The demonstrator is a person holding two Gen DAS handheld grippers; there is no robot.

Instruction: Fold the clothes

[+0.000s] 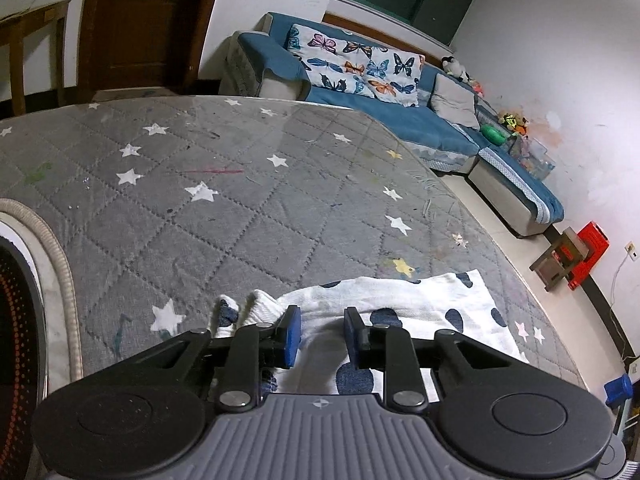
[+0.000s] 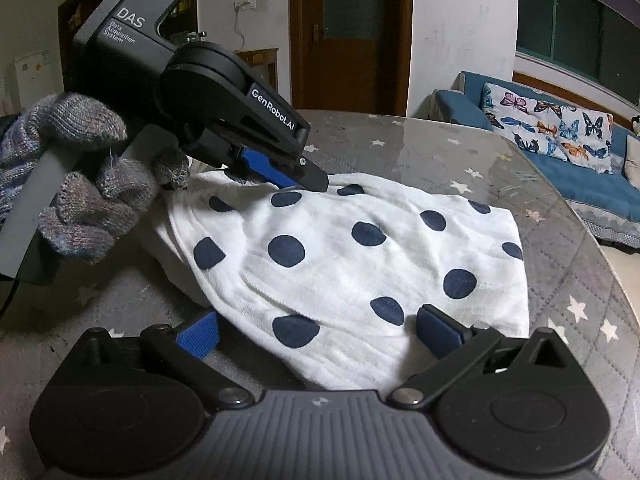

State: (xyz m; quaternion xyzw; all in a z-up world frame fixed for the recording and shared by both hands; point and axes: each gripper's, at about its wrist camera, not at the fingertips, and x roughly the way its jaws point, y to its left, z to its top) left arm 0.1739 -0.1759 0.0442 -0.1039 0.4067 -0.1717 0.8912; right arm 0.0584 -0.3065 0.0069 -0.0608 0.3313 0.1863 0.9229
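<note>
Garment (image 2: pixel 352 264), white with navy dots, lay bunched on the grey star-quilted table cover (image 1: pixel 248 184). Left gripper (image 1: pixel 322 334) sat at the garment's far edge, jaws parted with cloth between them, grip uncertain; a knit-gloved hand (image 2: pixel 76 196) held it. Right gripper (image 2: pixel 320 334) stood wide apart at the garment's near edge, pads straddling the fabric.

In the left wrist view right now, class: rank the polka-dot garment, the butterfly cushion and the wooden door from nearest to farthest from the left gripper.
1. Polka-dot garment: directly under the left gripper, on the grey quilt.
2. Butterfly cushion: on the blue sofa, ahead and right.
3. Wooden door: far wall, upper left.
</note>
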